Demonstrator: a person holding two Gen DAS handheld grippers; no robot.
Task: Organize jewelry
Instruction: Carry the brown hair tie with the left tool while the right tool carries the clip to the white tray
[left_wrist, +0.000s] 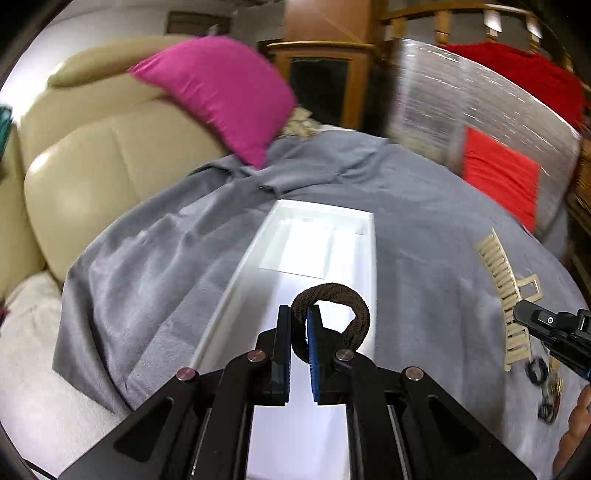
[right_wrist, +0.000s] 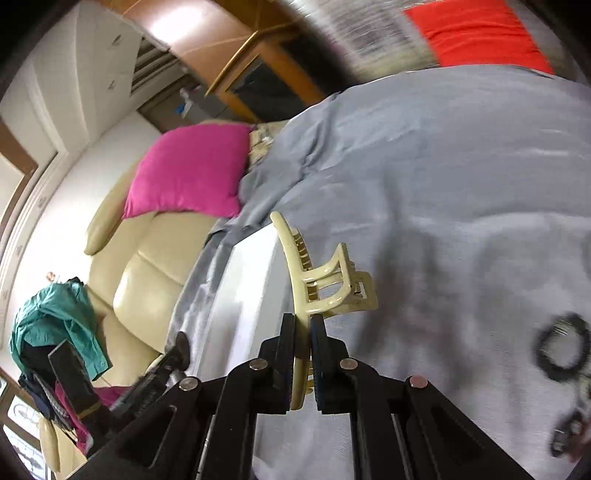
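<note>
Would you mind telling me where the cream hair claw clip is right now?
The cream claw clip is clamped in the right gripper, above the grey blanket, just right of the white tray.

Open grey blanket (left_wrist: 424, 229) flanks the white tray (left_wrist: 255, 251); pink cushion (left_wrist: 218, 92) blocks beyond.

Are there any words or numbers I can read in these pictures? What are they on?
None: no words, numbers or signs can be read in either view.
White tray: plain, no print.
Cream hair claw, brown hair tie: no label showing.
Clear wrapped bundle with the red patch: only blurred streaks, too smeared to tell whether any print is there.
Small dark rings on the grey blanket: blurred, nothing readable.
</note>
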